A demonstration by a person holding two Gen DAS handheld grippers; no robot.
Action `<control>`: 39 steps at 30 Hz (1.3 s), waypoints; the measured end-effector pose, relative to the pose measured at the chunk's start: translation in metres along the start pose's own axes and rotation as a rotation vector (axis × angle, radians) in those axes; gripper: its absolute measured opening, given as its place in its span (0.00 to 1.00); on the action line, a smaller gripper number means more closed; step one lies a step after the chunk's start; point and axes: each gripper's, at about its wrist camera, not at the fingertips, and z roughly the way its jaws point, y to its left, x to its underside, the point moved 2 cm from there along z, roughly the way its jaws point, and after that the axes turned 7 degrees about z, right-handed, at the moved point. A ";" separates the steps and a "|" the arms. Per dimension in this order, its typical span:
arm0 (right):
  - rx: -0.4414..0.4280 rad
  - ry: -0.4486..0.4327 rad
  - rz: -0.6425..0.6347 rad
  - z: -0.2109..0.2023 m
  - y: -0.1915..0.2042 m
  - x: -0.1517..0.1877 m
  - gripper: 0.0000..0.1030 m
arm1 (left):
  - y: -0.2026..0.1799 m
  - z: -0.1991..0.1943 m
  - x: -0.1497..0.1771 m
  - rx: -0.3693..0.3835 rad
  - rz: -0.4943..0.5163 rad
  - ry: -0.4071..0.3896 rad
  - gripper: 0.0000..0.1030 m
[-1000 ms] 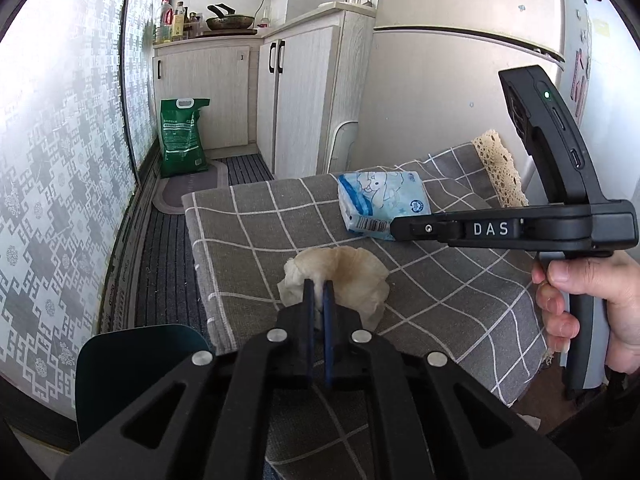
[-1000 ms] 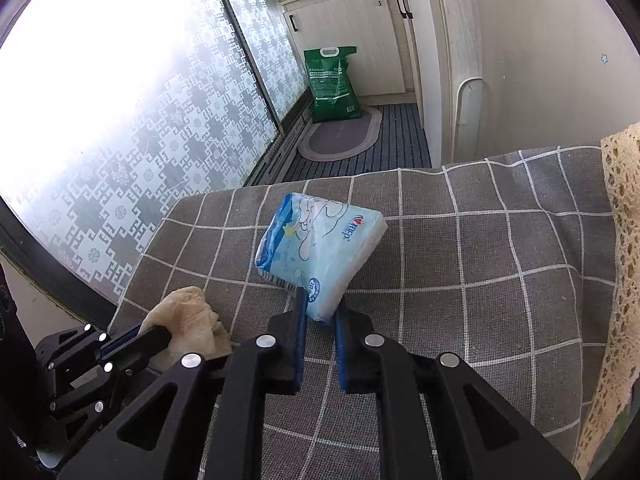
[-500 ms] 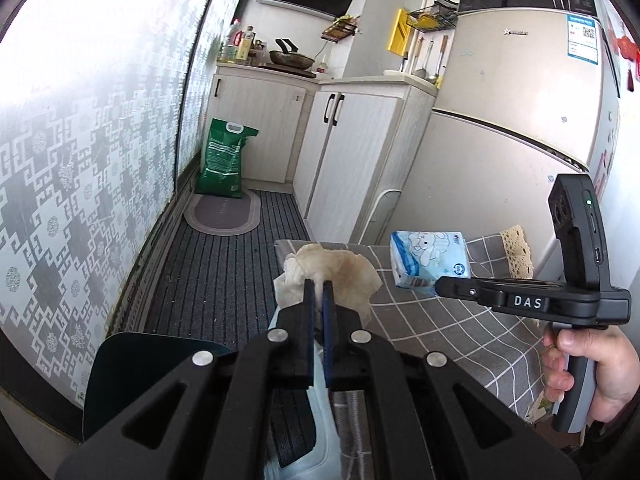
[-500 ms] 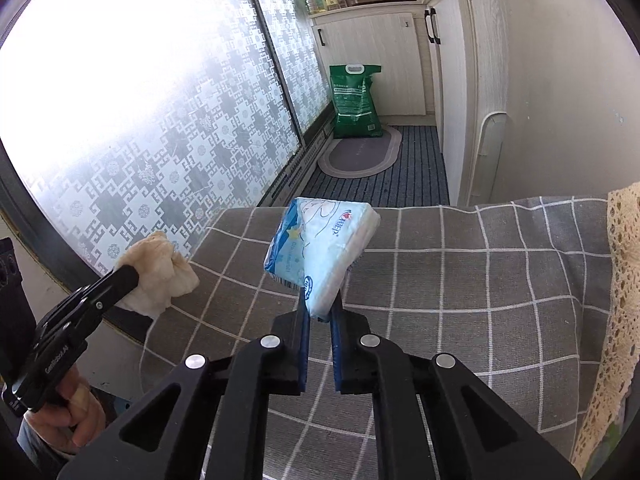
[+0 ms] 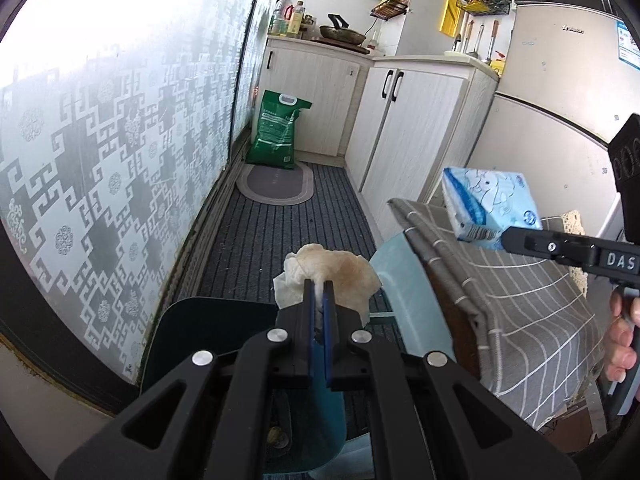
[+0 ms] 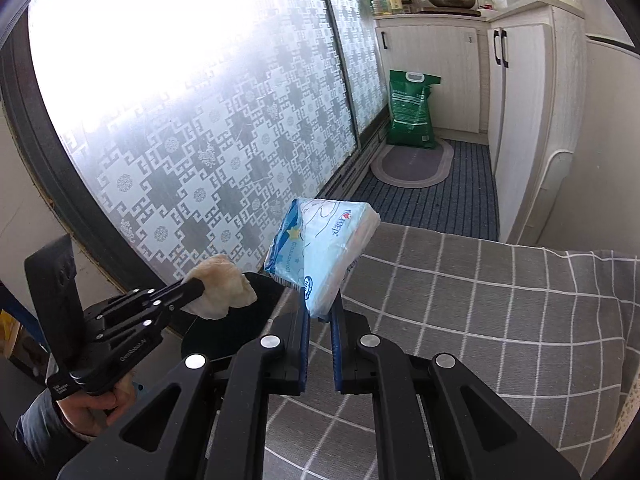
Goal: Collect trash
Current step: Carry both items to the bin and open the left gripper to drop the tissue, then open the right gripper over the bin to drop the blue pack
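Here the checked bench (image 6: 500, 340) lies below the right tongs (image 6: 318, 320), clamped on one corner of a blue tissue pack (image 6: 320, 248) that may slip; the left tongs (image 5: 318, 300), pinching a stained crumpled napkin (image 5: 328, 276) above the dark bin (image 5: 208, 332), could miss.

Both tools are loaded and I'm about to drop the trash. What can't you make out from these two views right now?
- Bin inside: left wrist view, covered by the left tool and its stained paper wad.
- Bin in the right wrist view: only a dark rim shows; the tissue pack and right tool cover the rest.
- Chair: cut off by the left tool's body.
- Table near edge: cut off by the frame.
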 end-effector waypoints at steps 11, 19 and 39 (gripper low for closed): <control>-0.027 0.076 -0.111 0.029 0.058 0.003 0.09 | 0.040 0.025 0.040 -0.048 -0.039 0.180 0.04; 0.015 0.179 -0.187 0.060 0.083 0.015 0.09 | 0.055 0.041 0.068 -0.066 -0.018 0.307 0.05; 0.185 0.436 -0.364 0.141 0.119 0.066 0.09 | 0.080 0.019 0.072 -0.032 -0.033 0.245 0.09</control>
